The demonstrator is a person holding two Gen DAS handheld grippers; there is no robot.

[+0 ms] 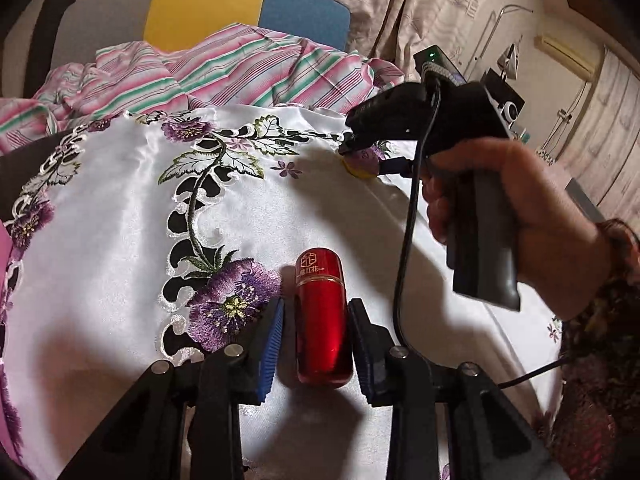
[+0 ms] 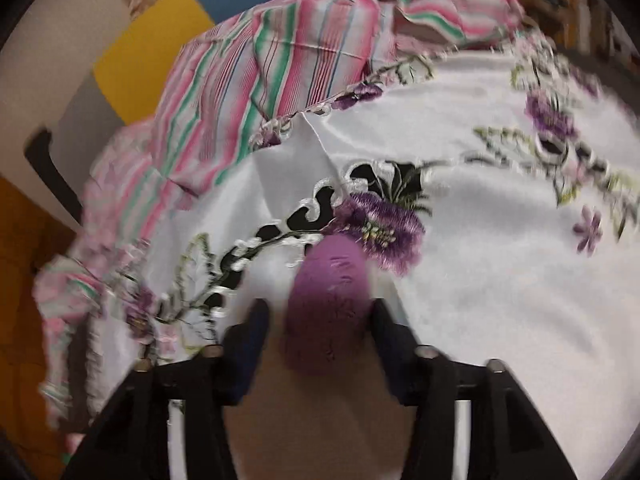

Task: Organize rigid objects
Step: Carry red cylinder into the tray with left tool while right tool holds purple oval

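While our left gripper point(image 1: 316, 344) straddles the red capsule point(image 1: 323, 320), its long axis along the fingers, jaws narrow, left pad not touching, our right gripper point(image 2: 320, 332) similarly brackets the purple piece point(image 2: 326, 308).

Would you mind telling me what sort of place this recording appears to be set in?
Most likely a lived-in room at home. An embroidered white tablecloth covers the work surface, a striped pink sheet lies crumpled behind it, beige curtains hang beyond, and an air conditioner is mounted on the wall.

Each camera looks down steeply along its own fingers, close over the white cloth point(image 1: 120, 208). Both share that cloth; the left view also catches the right gripper point(image 1: 370, 162).
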